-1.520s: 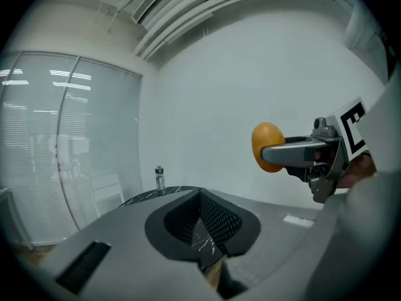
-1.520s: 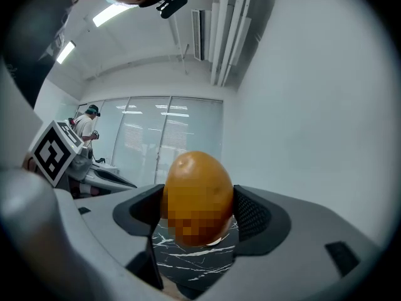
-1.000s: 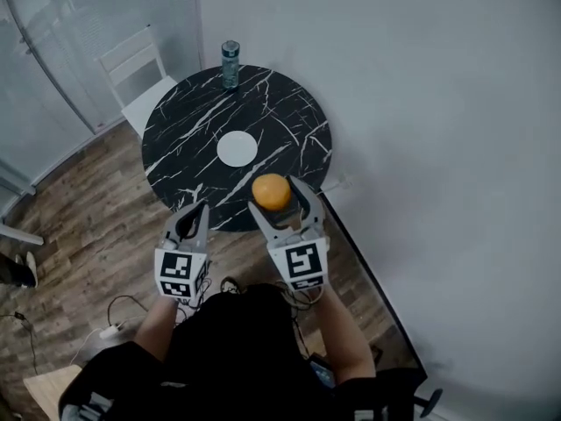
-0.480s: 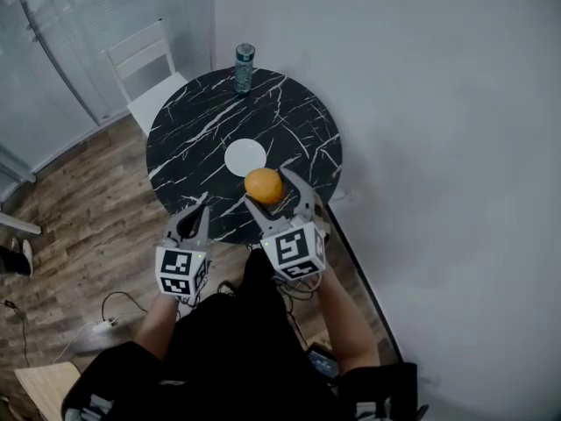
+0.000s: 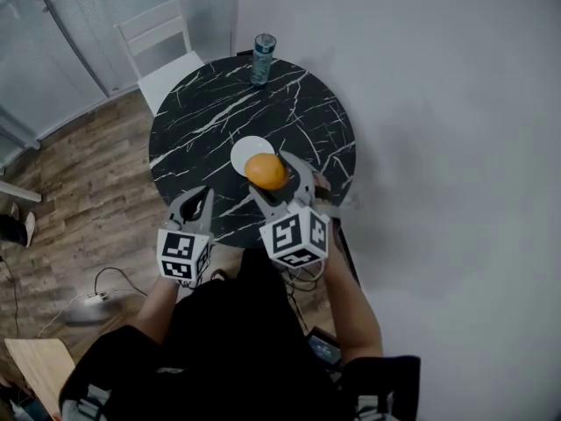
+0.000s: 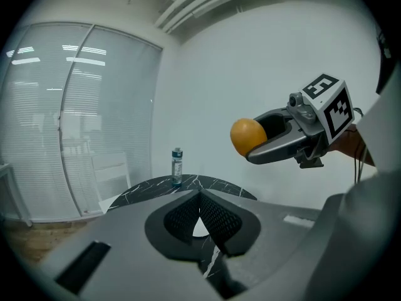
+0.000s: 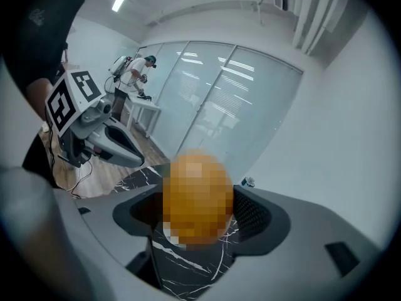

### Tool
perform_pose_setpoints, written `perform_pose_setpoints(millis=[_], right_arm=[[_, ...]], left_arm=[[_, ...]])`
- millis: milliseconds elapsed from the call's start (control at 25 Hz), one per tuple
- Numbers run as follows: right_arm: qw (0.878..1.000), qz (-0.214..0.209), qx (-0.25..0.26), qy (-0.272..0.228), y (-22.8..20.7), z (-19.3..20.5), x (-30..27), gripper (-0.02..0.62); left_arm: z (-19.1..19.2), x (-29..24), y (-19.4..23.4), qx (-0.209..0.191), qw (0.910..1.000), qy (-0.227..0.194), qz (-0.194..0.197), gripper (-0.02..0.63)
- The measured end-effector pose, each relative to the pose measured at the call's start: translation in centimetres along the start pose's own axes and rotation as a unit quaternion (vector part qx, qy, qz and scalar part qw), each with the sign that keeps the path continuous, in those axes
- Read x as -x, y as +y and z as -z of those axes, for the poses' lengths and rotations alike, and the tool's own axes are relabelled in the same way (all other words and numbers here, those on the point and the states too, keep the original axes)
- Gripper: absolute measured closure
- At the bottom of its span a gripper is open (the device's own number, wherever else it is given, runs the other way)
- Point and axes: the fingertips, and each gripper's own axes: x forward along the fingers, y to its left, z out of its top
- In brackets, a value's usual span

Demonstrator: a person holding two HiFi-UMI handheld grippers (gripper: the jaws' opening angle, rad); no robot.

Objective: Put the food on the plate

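Above the table [image 5: 197, 117], near the white plate's [image 5: 242, 151] front rim, the right hand-held gripper [image 5: 273, 176] clamps the orange [image 5: 266, 171] while the left hand-held gripper [image 5: 196, 203] hangs closed and empty; released this high, the round fruit could bounce and roll off the plate.

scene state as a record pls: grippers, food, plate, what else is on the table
food: round orange fruit, in the air above the table, not yet on the plate
right gripper: shut on the fruit
left gripper: jaws together, nothing between them, near the table's front edge
plate: small white round plate, near table centre; fruit overlaps its near edge in the head view
table: round black marble-patterned table
other: teal bottle upright at the far edge; white chair beyond the table
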Motion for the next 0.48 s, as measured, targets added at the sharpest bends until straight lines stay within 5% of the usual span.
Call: perform_pose_setpoints(millis=[480], right_arm=[[0.993,-0.101,0.043,0.038,-1.1,3.8,-7.0,0.267]], left_arm=[[1.2,-4.9,2.4,0.025,0.998,0.037,-0.045,0.606]])
